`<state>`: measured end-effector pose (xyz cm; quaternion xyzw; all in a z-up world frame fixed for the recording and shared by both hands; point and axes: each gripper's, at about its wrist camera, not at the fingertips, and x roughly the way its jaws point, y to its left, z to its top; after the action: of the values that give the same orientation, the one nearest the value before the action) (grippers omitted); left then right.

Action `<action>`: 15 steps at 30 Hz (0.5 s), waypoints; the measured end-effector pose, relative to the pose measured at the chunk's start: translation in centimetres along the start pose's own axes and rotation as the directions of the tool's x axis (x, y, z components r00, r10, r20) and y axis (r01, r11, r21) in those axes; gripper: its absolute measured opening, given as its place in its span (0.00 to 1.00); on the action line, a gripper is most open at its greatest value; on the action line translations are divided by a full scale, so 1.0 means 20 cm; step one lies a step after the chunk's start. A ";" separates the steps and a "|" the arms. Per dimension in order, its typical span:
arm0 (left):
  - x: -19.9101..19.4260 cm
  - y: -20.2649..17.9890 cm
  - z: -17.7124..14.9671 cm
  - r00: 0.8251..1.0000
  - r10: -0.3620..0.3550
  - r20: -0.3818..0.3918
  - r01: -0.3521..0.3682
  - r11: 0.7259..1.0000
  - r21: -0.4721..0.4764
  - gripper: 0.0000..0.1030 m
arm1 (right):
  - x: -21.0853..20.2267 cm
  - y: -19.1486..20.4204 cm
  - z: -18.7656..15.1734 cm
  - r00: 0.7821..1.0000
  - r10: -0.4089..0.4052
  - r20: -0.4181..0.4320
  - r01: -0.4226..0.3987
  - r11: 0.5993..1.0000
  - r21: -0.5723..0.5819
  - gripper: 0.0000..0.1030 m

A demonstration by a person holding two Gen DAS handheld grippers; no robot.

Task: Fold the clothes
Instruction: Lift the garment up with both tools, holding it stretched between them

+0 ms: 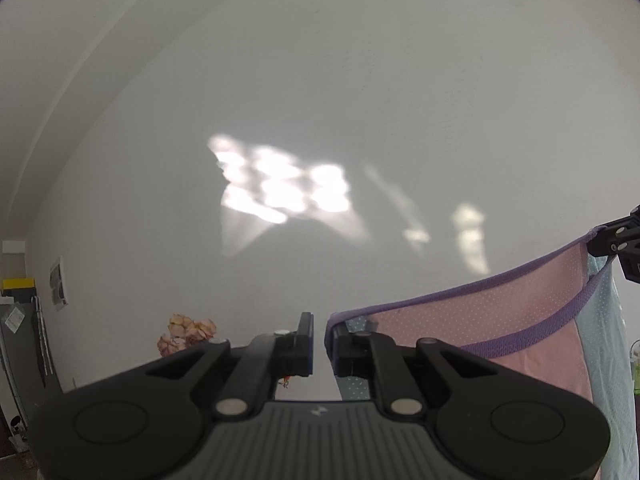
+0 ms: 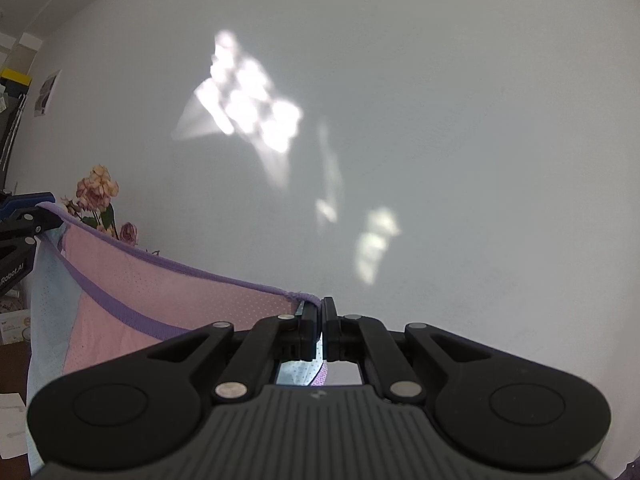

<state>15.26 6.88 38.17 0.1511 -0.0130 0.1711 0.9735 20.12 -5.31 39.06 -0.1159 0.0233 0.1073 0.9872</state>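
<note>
While hoisted before a white wall [image 1: 360, 80], pink garment [image 1: 480, 320] apparently pinched by left gripper [image 1: 322, 344], firmly clamped by right gripper [image 2: 322, 322].

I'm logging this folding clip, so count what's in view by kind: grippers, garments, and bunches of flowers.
Grippers: 2, the left gripper and the right gripper, each pinching a top corner.
Garments: 1, the pink and blue garment, hanging between them.
Flower bunches: 1, the pink flowers.
Total: 4.

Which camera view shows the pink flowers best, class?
The right wrist view: the flowers stand clear above the garment, with stems and leaves visible. In the left wrist view they sit low, partly behind the left gripper.
</note>
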 end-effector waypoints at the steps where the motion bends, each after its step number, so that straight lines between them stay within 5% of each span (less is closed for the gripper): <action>1: 0.07 0.00 -0.02 1.000 0.011 -0.005 -0.011 1.000 -0.002 0.08 | 0.07 0.03 -0.01 1.000 -0.007 -0.009 0.007 1.000 -0.007 0.01; 8: 0.37 0.04 0.00 0.990 0.122 0.064 -0.120 0.992 -0.041 0.08 | 0.46 0.19 0.10 0.998 -0.046 0.042 0.044 0.998 0.051 0.01; 15: 0.32 0.10 0.13 0.956 0.214 0.201 -0.200 0.976 -0.089 0.09 | 0.42 0.22 0.25 0.971 -0.096 0.217 0.088 0.995 0.049 0.01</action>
<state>20.66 10.00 41.72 0.1328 -0.1370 0.2549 0.9480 27.46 1.72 42.44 -0.0852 -0.0891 0.0730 0.9897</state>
